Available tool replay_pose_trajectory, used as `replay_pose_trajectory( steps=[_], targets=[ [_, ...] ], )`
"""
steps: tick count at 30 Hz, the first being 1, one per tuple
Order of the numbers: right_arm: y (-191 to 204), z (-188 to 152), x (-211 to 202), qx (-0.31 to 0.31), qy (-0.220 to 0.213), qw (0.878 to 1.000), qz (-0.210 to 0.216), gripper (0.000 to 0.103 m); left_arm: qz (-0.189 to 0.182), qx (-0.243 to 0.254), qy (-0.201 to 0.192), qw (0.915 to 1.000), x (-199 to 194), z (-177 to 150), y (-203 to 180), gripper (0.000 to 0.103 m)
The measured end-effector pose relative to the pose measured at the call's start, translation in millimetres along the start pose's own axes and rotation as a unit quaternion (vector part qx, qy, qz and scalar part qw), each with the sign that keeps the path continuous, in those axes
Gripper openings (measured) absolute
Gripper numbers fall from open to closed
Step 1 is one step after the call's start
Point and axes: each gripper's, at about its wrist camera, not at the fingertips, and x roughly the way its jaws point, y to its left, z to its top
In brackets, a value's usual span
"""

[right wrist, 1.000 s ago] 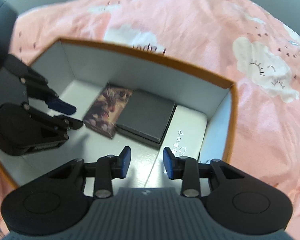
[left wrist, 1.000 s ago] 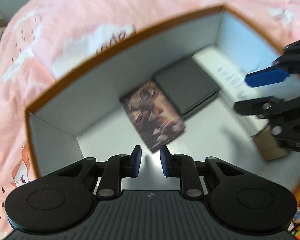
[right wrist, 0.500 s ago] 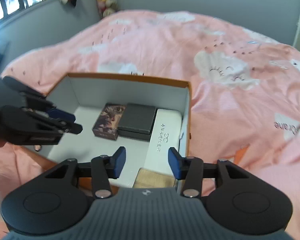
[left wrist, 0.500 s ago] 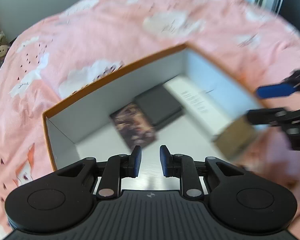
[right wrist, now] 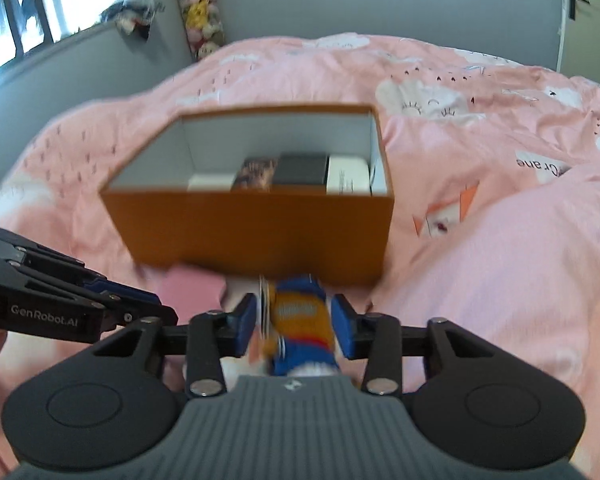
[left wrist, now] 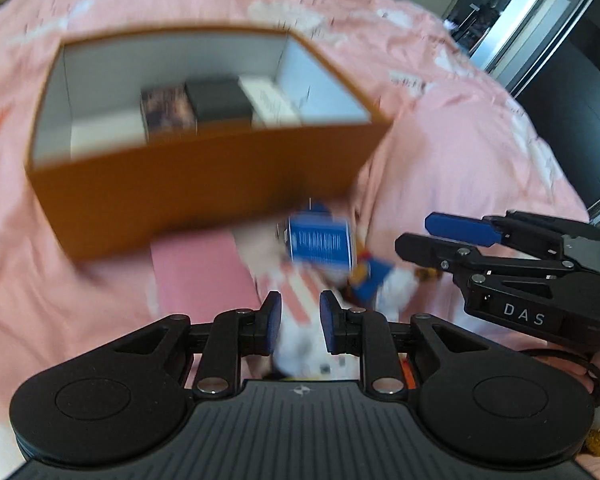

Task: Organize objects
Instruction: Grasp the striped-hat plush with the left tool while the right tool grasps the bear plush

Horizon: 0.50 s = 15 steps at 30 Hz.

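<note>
Both tongs (left wrist: 296, 322) now outside box (left wrist: 204, 184)

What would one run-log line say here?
box: holds four items | left tongs: open, empty | right tongs: open, just narrowing around blue packet | bed

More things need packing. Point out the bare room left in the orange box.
Free: the white floor at the left of the orange box, bordered by its left wall, near wall and the patterned box. Crowded: the right part, where patterned box, black box and white box sit side by side. In front of the box lies a blue packet.
</note>
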Motion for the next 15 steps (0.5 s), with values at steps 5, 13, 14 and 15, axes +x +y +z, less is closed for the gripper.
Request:
replay_pose_trajectory(
  steps=[5, 13, 14, 15],
  targets=[
    [11, -20, 3, -0.033, 0.012, 0.999, 0.012, 0.039, -0.002, -0.014, 0.02, 0.9997, 18, -16, -1, 0.04],
    [12, -34, 19, -0.065, 0.048, 0.997, 0.002, 0.039, -0.013, -0.048, 0.052, 0.9974, 41, -23, 8, 0.053],
    [11, -35, 22, -0.066, 0.051, 0.997, -0.002, 0.039, -0.018, -0.054, 0.051, 0.9971, 43, -23, 10, 0.054],
    [10, -35, 24, -0.068, 0.054, 0.996, -0.007, 0.039, -0.022, -0.059, 0.052, 0.9967, 45, -23, 12, 0.059]
  ],
)
